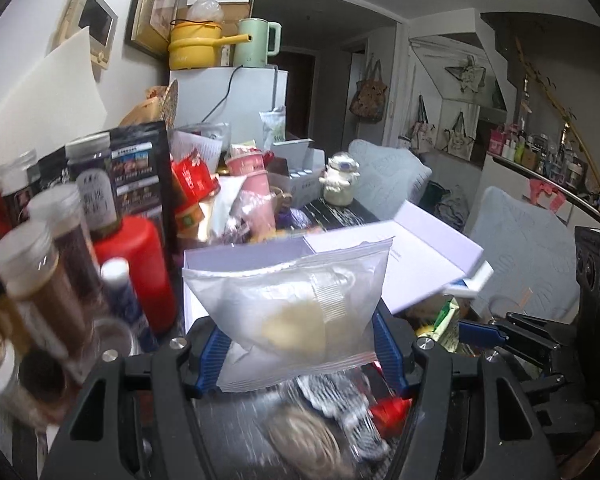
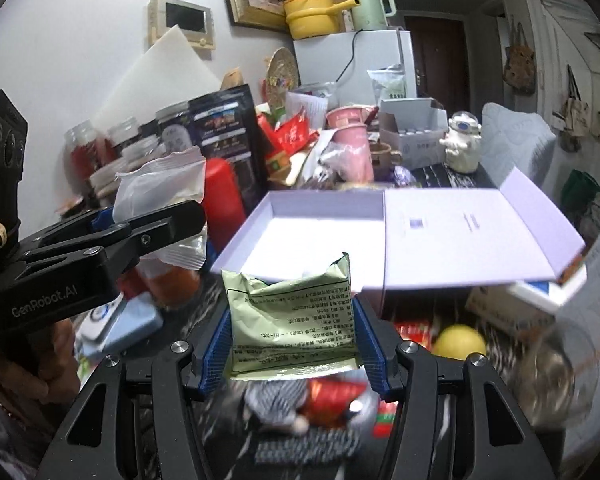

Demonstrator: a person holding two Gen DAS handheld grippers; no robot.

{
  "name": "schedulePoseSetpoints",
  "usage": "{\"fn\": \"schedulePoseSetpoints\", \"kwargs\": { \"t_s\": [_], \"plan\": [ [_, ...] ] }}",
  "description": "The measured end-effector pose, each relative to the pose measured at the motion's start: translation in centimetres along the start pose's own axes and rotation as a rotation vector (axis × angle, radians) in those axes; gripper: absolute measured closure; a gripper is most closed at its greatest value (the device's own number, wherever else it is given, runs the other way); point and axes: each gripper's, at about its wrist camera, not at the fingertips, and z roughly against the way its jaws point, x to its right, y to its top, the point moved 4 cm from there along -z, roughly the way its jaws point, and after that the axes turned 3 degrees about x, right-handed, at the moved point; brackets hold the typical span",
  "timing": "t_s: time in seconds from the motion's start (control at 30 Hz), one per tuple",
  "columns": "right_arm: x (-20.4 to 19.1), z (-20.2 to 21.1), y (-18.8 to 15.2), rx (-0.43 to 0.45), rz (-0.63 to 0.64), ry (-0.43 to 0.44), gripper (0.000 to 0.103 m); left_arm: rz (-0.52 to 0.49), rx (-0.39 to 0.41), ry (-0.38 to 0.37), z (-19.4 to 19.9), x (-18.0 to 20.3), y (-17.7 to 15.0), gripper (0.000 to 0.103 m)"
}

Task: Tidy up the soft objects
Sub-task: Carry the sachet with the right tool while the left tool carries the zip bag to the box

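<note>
- Far left, a crowd of jars and a red bottle (image 1: 140, 264) stands on the cluttered bench (image 1: 340, 210), close beside the working area.
- The left hand-held gripper (image 1: 296, 356) has its blue pads (image 1: 388, 348) closed against both sides of a clear plastic pouch (image 1: 296, 300) with something pale and soft inside; the pouch is held upright, off the bench, just in front of the box.
- In the middle, an open lilac box (image 2: 324, 204) lies with its tray looking empty and its lid (image 2: 480, 232) folded flat to the right.
- The right hand-held gripper (image 2: 292, 344) is clamped on a green printed sachet (image 2: 292, 316), held upright at the tray's near edge.
- Below both grippers lie loose packets, blurred; a yellow round fruit (image 2: 460, 340) sits at the right.
- Judgement: the step is to drop each soft pack into the tray. Carry one at a time over the near wall, lower until it rests on the tray floor, then release, keeping clear of the bottles at the left.
</note>
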Motion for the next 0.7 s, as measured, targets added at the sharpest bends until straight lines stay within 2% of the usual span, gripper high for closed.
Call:
{"fn": "schedulePoseSetpoints", "kwargs": {
  "t_s": [0.23,0.7],
  "plan": [
    [1.7,-3.7,3.5,0.008,0.006,-0.005,0.046,0.009,0.038,0.034,-3.8,-2.3,3.2,0.040],
    [4.2,-10.5,10.2,0.046,-0.004,-0.020,0.046,0.043,0.059,0.080,-10.4,-5.3,7.2,0.040]
  ]
}}
